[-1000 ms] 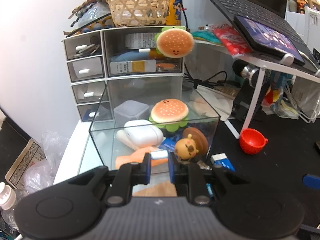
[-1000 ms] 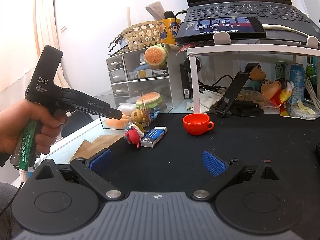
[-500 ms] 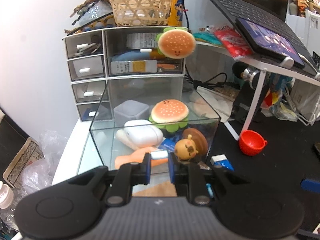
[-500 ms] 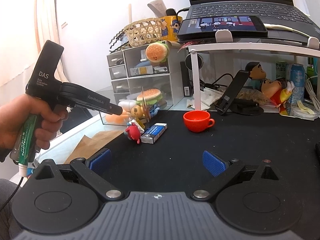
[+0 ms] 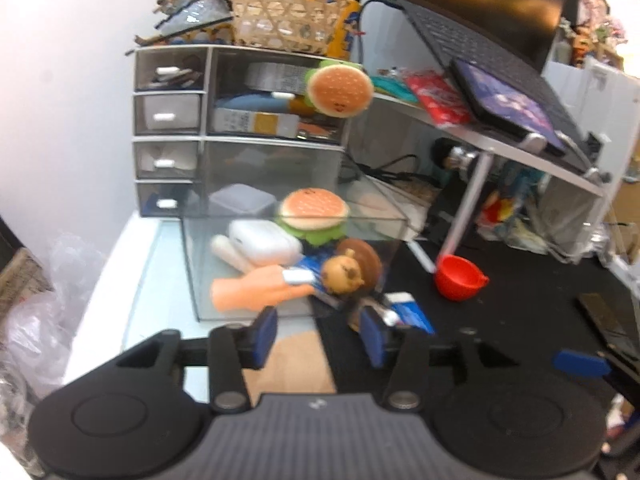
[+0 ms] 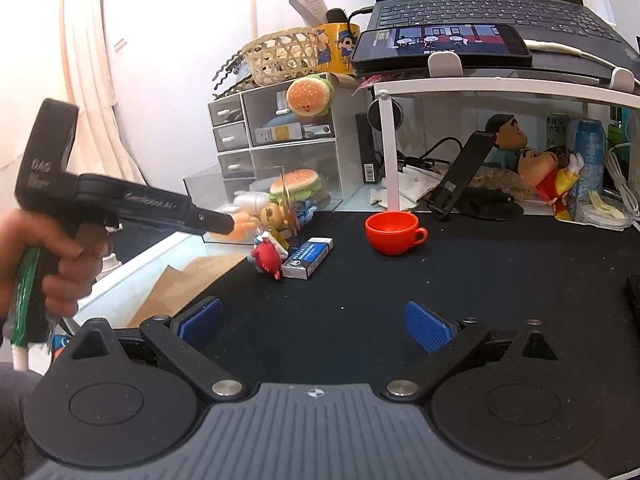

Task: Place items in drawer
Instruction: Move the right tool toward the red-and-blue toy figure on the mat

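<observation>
Hovering just before the pulled-out clear drawer [image 5: 296, 264], the left gripper [image 5: 316, 334] had its jaws released and empty; the burger plush [image 5: 314, 212], earbud case [image 5: 264, 242] and bear toy [image 5: 344, 274] lay inside. Beyond the drawer's front, an eraser box [image 6: 307, 257] and red crab toy [image 6: 266, 258] waited on the bench [image 6: 440, 280], the right gripper [image 6: 316, 326] spread wide, presumably ready.

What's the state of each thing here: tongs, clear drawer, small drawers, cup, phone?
Left tongs: open, empty.
Right tongs: open, empty.
Clear drawer: pulled out, holding toys.
Small drawers: shut.
Red cup: upright on the mat.
Phone: screen on.
Eraser box: flat on the mat, outside the drawer.
</observation>
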